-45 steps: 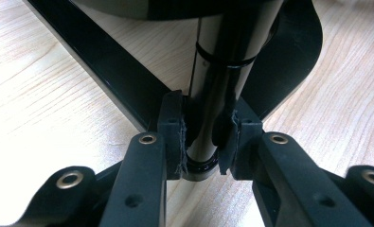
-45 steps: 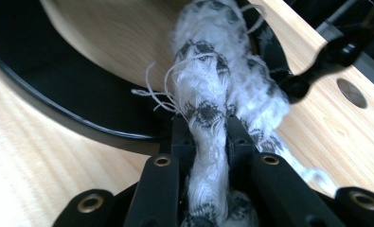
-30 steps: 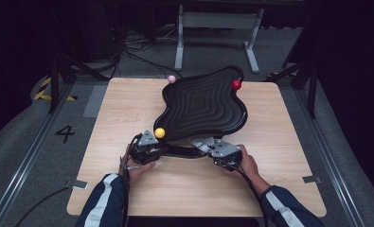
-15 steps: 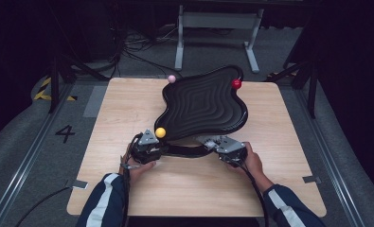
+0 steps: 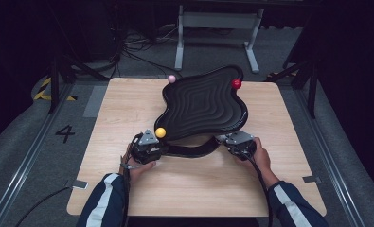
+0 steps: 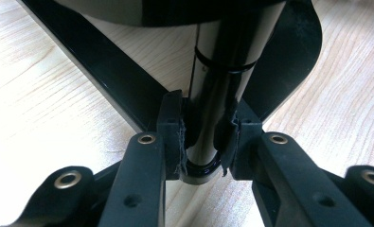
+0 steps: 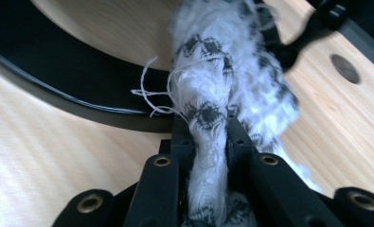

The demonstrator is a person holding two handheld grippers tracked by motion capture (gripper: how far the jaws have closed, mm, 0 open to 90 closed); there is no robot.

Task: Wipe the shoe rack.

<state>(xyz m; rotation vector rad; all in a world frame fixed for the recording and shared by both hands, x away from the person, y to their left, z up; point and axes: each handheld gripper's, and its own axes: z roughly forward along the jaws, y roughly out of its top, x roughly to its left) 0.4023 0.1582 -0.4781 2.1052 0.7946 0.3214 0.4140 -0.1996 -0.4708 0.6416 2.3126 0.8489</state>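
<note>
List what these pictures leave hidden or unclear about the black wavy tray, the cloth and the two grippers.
- Cloth: right gripper view cuts off its lower end at the bottom edge; its far end is blurred.
- Black tube in the left gripper: the top edge cuts it off.
- Right gripper: in the high view its jaws are too small to read.
- Tray underside: hidden by its own top.
</note>
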